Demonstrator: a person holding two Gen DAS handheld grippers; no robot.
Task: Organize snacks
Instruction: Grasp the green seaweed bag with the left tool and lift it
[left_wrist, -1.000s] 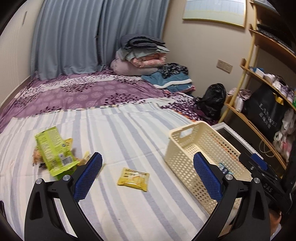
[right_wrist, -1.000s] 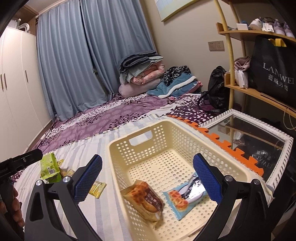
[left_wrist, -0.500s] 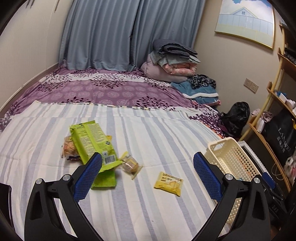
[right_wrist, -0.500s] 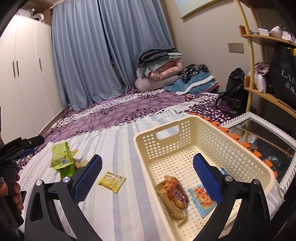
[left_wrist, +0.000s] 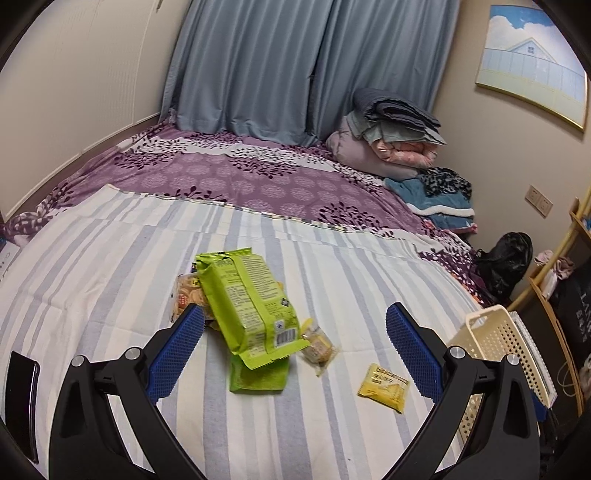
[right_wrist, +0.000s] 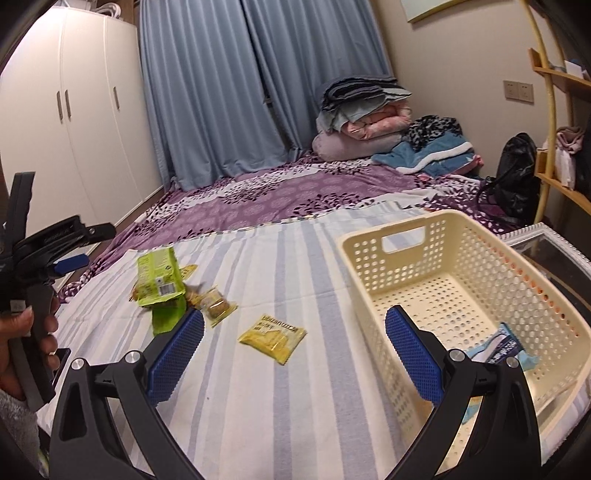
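Both jaws stand wide and hold nothing: the left gripper (left_wrist: 294, 345) hangs over the snack pile, the right gripper (right_wrist: 294, 347) between the snacks and the basket (right_wrist: 436, 236). On the striped sheet (right_wrist: 266, 406), toward its left edge, the green pack (left_wrist: 245, 299) lies on other snacks, the clear packet (left_wrist: 317, 347) just beside it, the yellow packet (left_wrist: 384, 382) apart; a blue packet (right_wrist: 502, 349) lies in the basket at the right edge
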